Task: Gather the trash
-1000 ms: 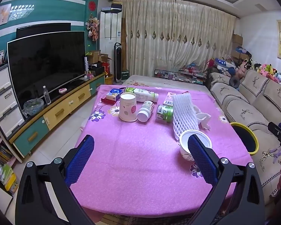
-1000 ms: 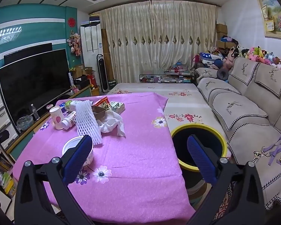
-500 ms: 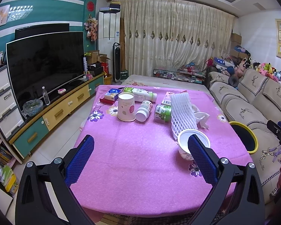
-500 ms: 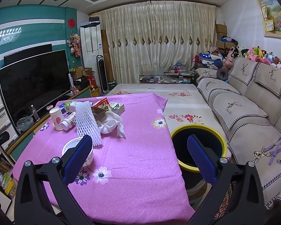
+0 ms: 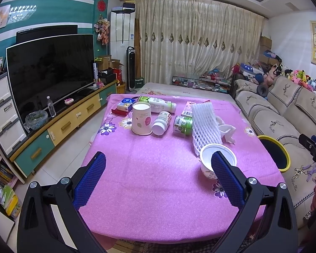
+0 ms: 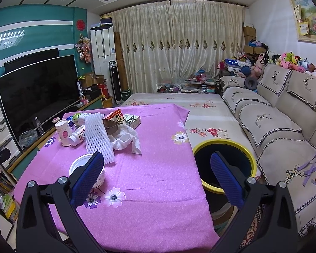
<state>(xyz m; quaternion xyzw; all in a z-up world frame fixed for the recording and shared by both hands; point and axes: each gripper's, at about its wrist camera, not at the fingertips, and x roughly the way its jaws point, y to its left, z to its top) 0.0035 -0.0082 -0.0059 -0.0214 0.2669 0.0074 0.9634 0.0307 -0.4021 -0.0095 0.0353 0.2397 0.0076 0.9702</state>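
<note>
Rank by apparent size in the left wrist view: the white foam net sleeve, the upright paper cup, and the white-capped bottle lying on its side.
1. White foam net sleeve
2. Upright paper cup
3. White-capped bottle lying on its side

All sit at similar depth, so the order is fairly safe.

Left tongs (image 5: 158, 177): black angular frames; blue pads (image 5: 90, 179) with diamond-knurled texture; round silver screws at the pivots; right tongs (image 6: 155, 177) built alike, same blue fingers (image 6: 225, 179), same black struts and silver screw heads.
</note>
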